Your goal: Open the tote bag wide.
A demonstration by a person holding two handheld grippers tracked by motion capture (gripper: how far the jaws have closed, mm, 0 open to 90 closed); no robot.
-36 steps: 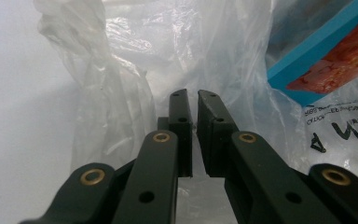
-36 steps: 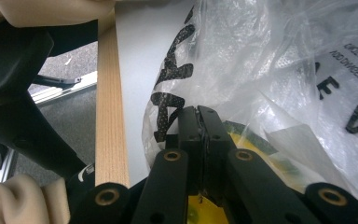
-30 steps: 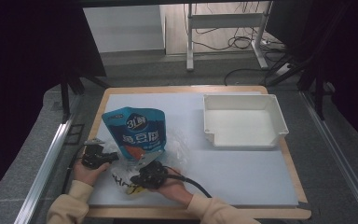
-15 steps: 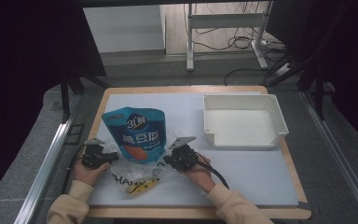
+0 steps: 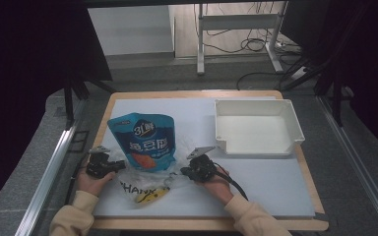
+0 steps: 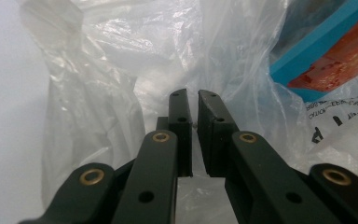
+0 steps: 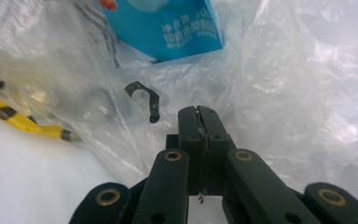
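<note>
Blue pouch (image 5: pixel 147 142): long axis twelve-to-six, top at twelve, base inside clear plastic bag (image 5: pixel 142 184). Left gripper (image 5: pixel 112 166) pinches the bag's nine o'clock edge. Right gripper (image 5: pixel 184 172) pinches its three o'clock edge.

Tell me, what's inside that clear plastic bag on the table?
The clear plastic bag holds the lower part of a blue snack pouch, whose top sticks out. Something yellow with black marks shows through the film; crinkles blur what it is.

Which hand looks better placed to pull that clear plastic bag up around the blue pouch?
Probably the right. The right gripper is pinched tight on the plastic bag beside the blue pouch; the left gripper also grips film, less tightly.
</note>
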